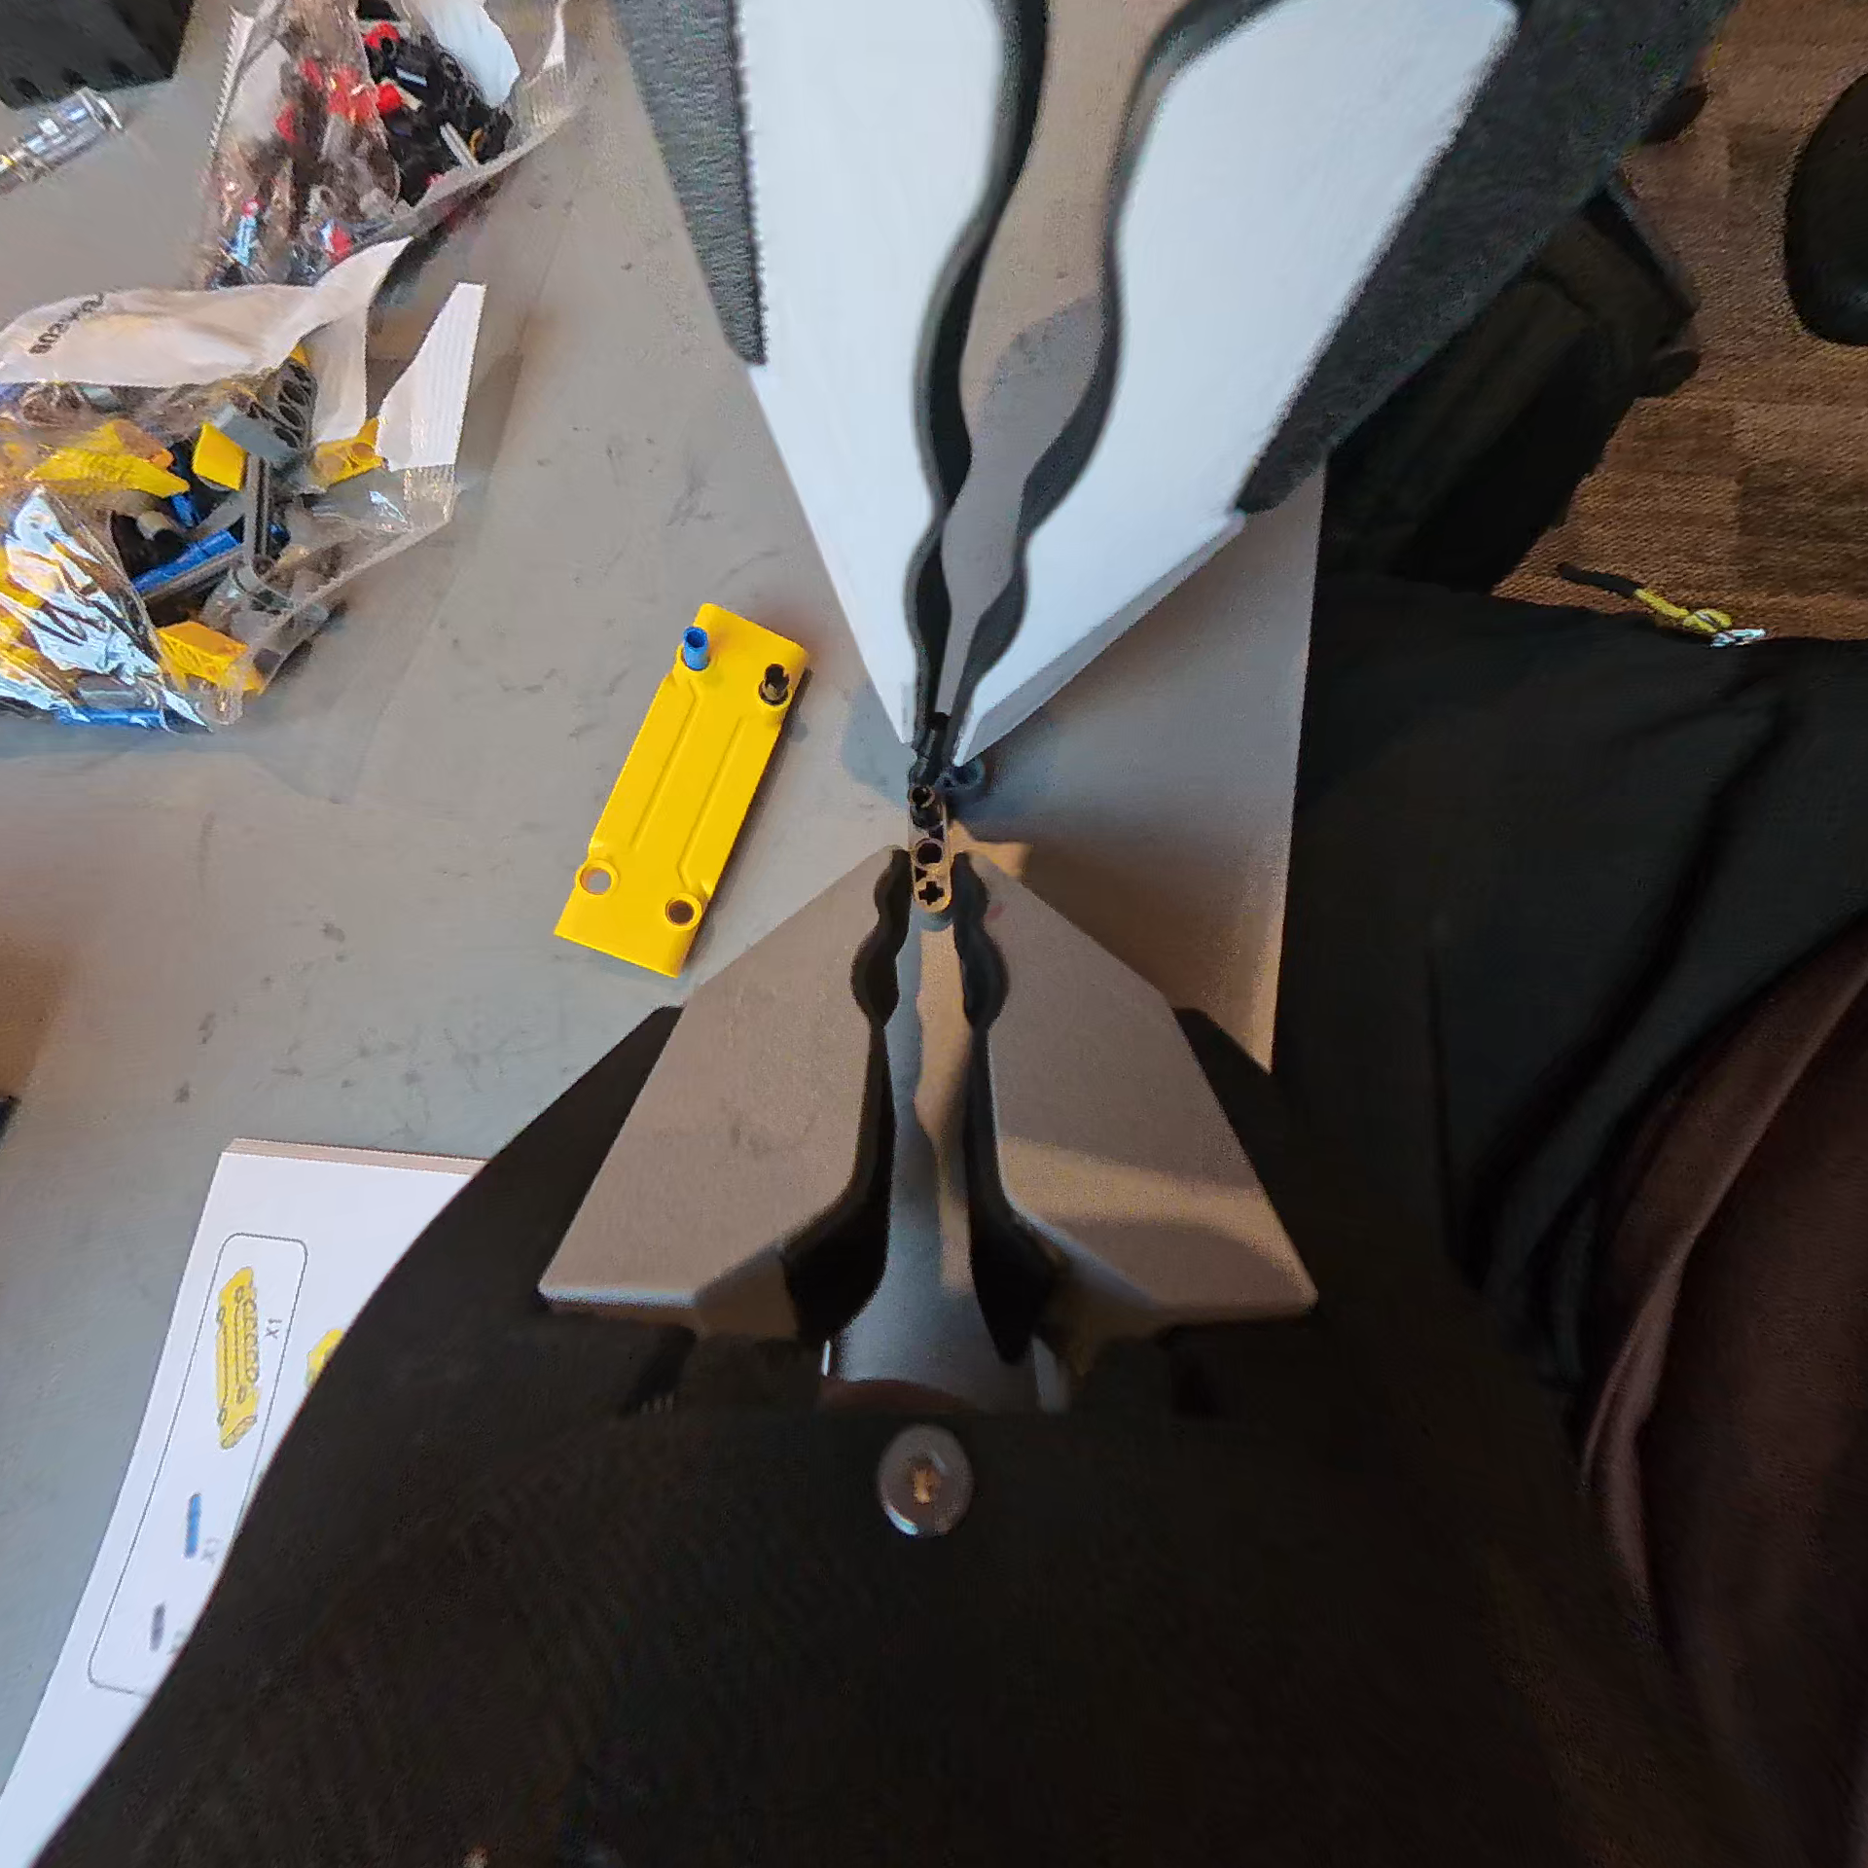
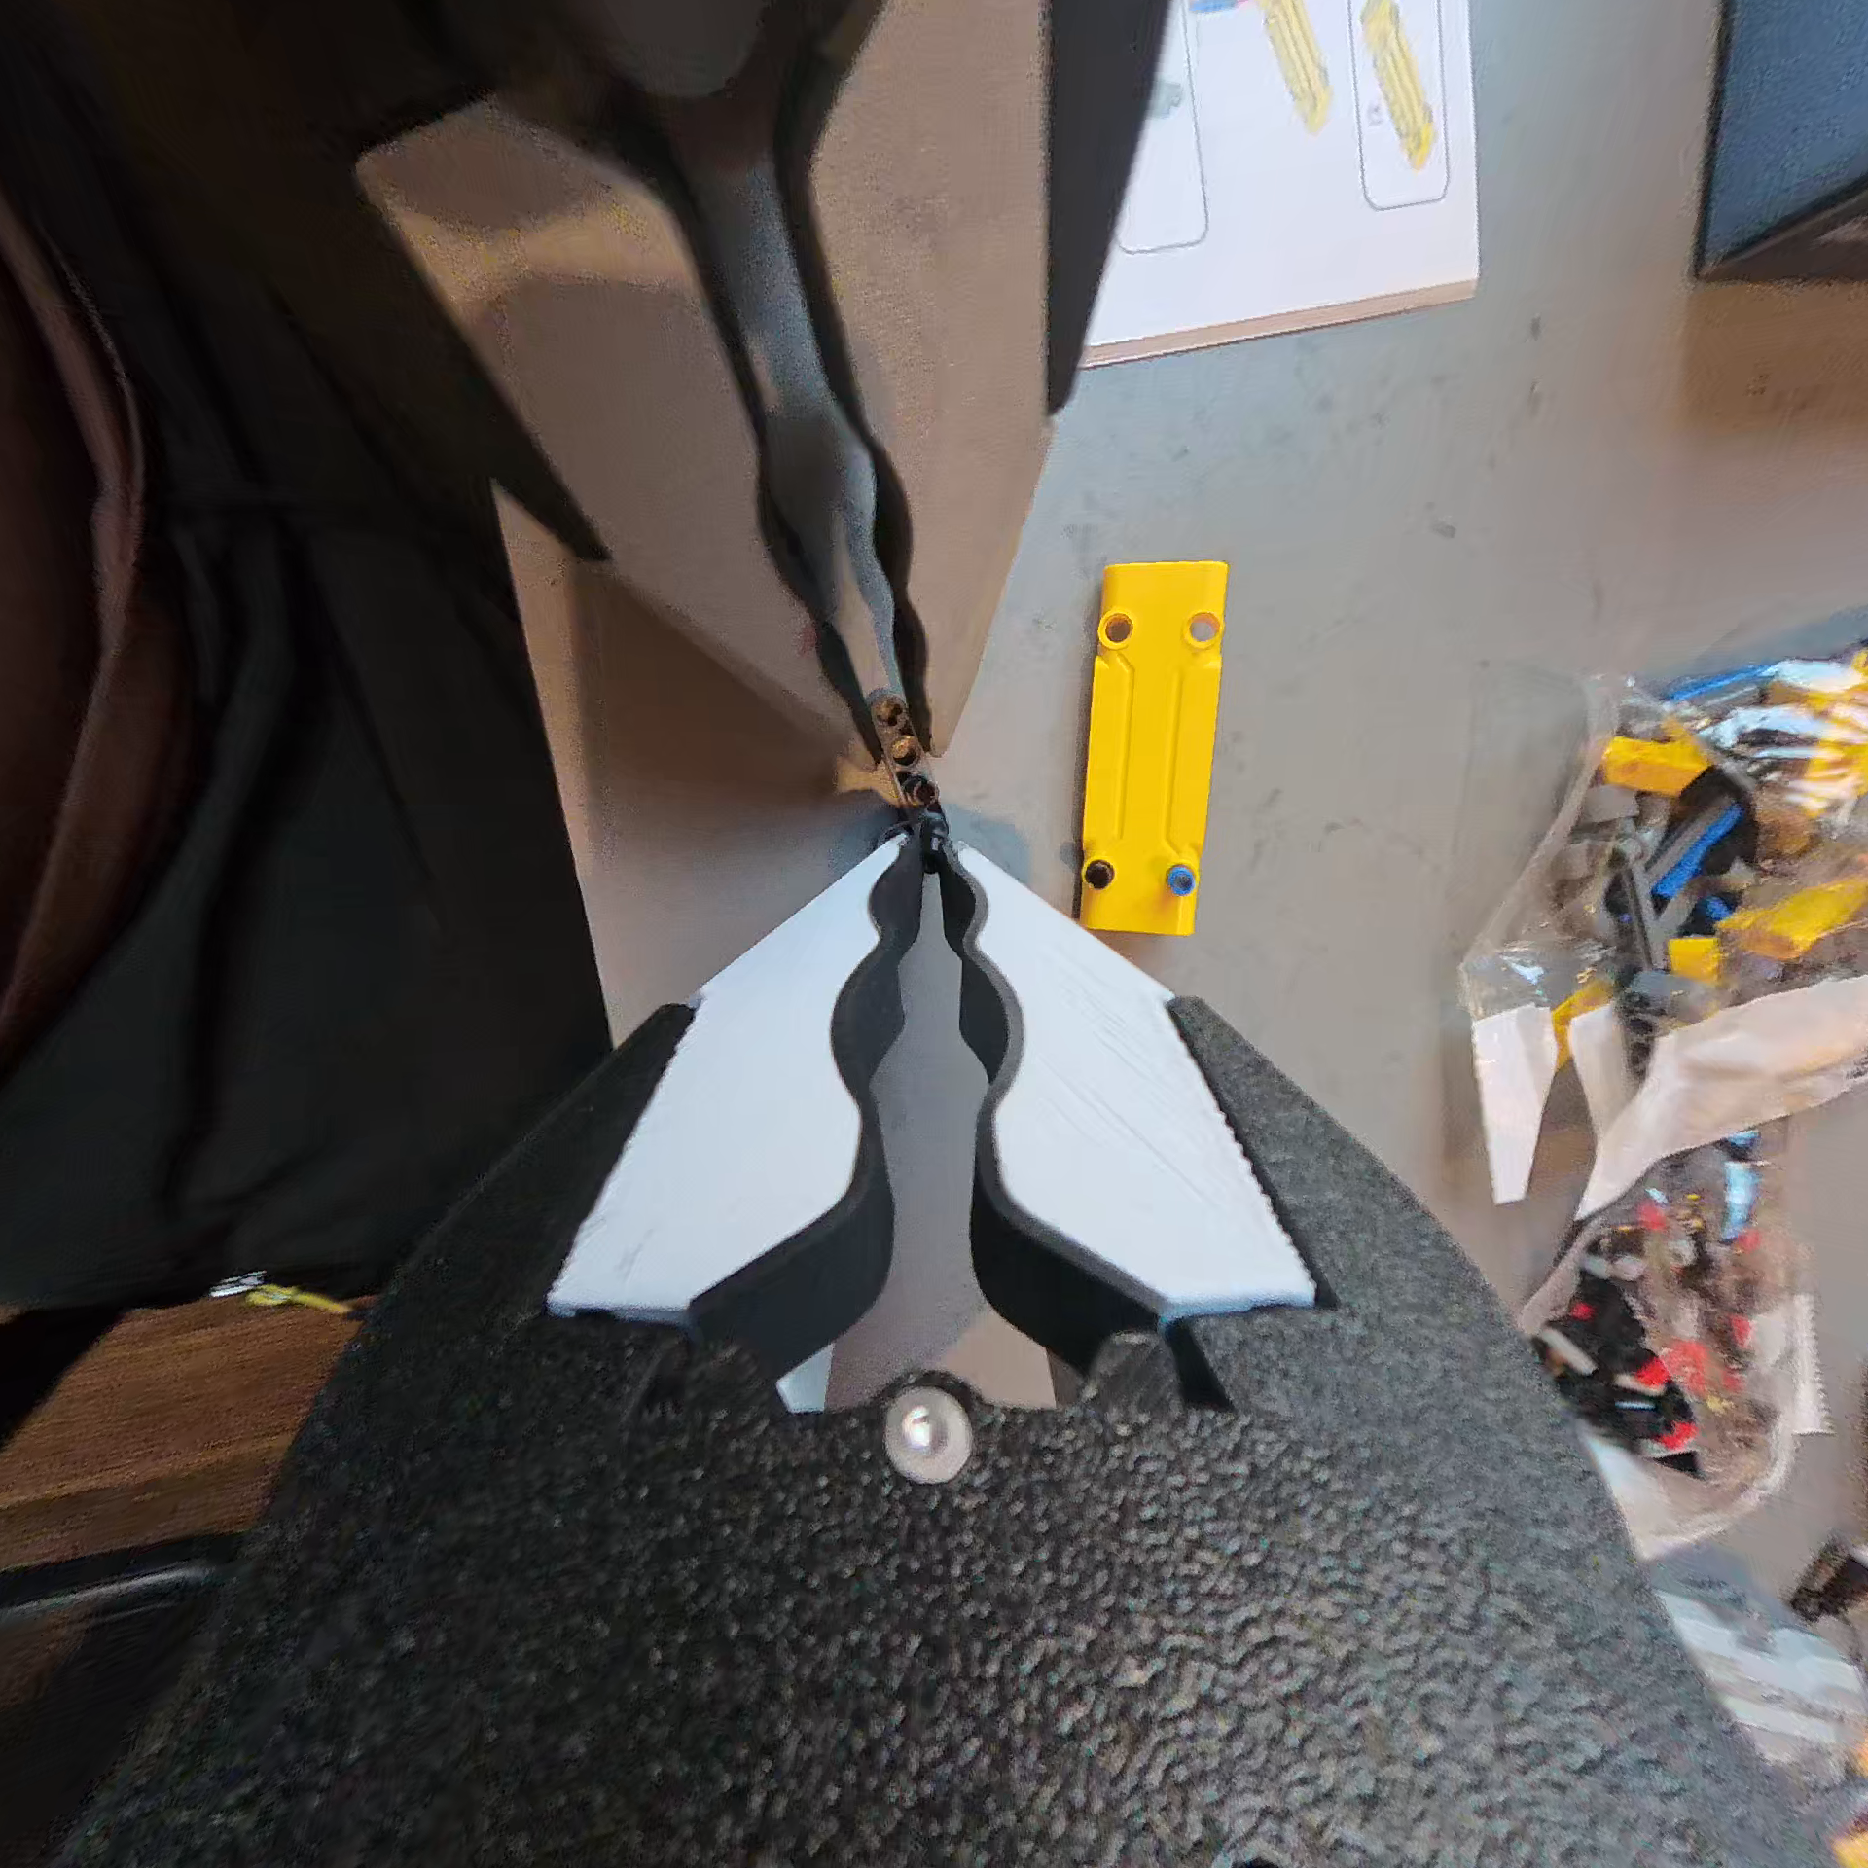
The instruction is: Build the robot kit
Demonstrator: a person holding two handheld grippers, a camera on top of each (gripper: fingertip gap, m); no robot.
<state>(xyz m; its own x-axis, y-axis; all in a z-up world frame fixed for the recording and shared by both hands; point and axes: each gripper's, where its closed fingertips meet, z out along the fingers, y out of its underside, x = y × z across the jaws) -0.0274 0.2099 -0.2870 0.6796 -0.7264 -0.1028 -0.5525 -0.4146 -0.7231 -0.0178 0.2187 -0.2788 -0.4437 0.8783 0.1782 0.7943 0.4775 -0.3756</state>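
Where the two grippers are meeting tip to tip above the grey table [image 1: 404,910], we are finding both claws clenched. The left gripper [image 1: 930,877], the grey-fingered one, is pinching a small tan beam [image 1: 930,877] with holes in it. The right gripper [image 2: 932,847], the white-fingered one, is pinching a small black pin [image 2: 925,821], and that pin is sitting at the beam's end hole; whether it is fully seated we cannot tell, the parts being too small.

Just beside the tips, a yellow plate [image 1: 682,788] is lying flat on the table. It is already carrying a blue pin [image 1: 694,647] and a black peg [image 1: 776,682] at one end, while the two holes at its other end are standing empty.

Farther off, we are noting two torn clear bags. The nearer bag [image 1: 152,526] is holding yellow, blue and grey pieces; the farther bag [image 1: 384,111] is holding black and red ones. A printed instruction sheet [image 2: 1304,152] is lying on the table behind the left gripper, partly covered by it.

A person's dark clothing is showing past the table edge.
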